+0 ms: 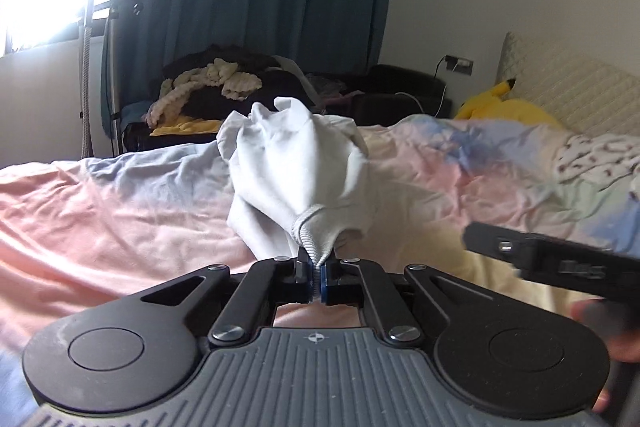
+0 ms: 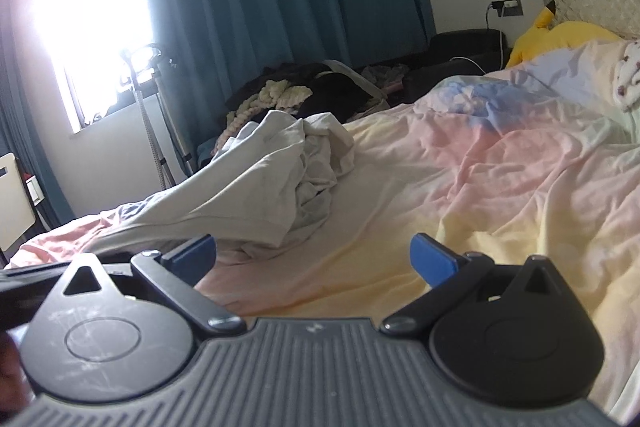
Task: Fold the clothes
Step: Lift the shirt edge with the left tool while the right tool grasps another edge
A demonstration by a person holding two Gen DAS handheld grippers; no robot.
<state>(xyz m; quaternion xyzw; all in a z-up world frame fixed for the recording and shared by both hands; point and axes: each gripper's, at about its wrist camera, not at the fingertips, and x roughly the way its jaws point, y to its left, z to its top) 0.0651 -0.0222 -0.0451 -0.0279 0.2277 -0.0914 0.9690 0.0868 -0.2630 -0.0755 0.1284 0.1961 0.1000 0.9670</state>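
The left gripper (image 1: 318,277) points slightly downward over the bed, its blue-padded fingers (image 1: 306,277) clamped on the ribbed hem of a crumpled white cotton garment (image 1: 296,163). The cloth rises from the pinch in a bunched heap straight ahead of the fingers, with the rest lying on the rumpled pastel pink, yellow and blue bedsheet (image 1: 120,203). The right gripper (image 2: 312,255) also tilts a little downward beside the left one, and its blue fingers (image 2: 434,255) stand wide apart with nothing between them. In the right wrist view the white garment lies ahead and to the left of those fingers, just beyond the left fingertip; whether it touches is unclear. A yellow plush toy (image 2: 560,35) rests near the headboard.
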